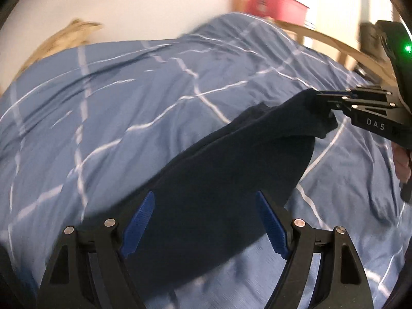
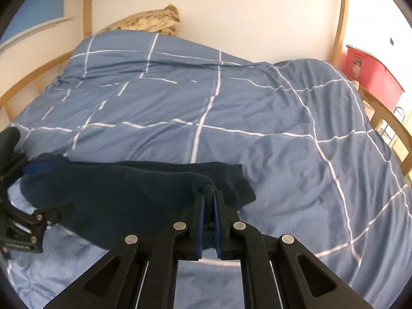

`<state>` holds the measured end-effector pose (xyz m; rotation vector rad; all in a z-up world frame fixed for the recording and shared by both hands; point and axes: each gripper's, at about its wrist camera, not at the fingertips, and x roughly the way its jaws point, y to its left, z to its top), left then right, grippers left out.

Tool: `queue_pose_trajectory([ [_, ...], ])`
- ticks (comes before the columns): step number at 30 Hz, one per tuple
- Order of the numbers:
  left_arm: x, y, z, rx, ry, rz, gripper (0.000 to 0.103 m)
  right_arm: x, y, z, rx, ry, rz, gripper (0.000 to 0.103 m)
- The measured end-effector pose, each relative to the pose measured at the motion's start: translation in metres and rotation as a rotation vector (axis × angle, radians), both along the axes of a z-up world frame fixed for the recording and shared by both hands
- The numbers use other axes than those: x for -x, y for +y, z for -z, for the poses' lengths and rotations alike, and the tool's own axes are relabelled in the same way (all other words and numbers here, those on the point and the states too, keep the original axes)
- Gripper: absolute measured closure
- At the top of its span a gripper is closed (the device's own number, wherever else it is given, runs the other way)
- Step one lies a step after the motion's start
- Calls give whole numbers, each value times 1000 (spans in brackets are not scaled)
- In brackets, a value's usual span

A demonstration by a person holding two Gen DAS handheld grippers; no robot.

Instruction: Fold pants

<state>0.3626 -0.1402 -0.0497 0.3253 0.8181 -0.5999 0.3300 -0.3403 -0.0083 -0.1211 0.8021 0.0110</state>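
Observation:
Dark navy pants (image 1: 219, 167) hang stretched between my two grippers above a blue checked duvet (image 1: 128, 90). In the left wrist view my left gripper (image 1: 206, 195) stands with its jaws wide, and the cloth fills the whole gap between its blue pads (image 1: 139, 221). Up on the right, my right gripper (image 1: 322, 97) pinches the other end. The right wrist view shows the right gripper (image 2: 209, 193) shut on a bunched fold of the pants (image 2: 116, 193), with the left gripper (image 2: 46, 188) at the far left, cloth between its fingers.
The duvet (image 2: 231, 103) covers a bed with a wooden frame (image 2: 394, 126). A patterned pillow (image 2: 149, 22) lies at the head by the wall. A red box (image 2: 370, 77) stands beyond the right side. A hand (image 1: 403, 162) holds the right gripper.

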Motion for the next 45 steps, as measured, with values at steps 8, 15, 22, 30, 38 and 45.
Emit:
queue_pose_trajectory([
  [8, -39, -37, 17, -144, -53, 222, 31, -9, -15, 22, 26, 27, 23, 96],
  [15, -69, -57, 43, -196, 6, 293, 49, -16, -27, 30, 40, 31, 39, 96],
  [22, -78, -57, 52, -156, 91, 271, 93, -25, -32, 32, 31, 28, 51, 96],
  [30, -85, -51, 28, -138, 48, 108, 93, -60, -51, 30, -65, 57, 86, 96],
  [38, -113, -64, 52, -234, 90, 54, 93, -132, -64, 59, -133, 206, 99, 96],
  [45, -117, -63, 65, -222, 112, 4, 93, -127, -77, 53, -79, 149, 203, 76],
])
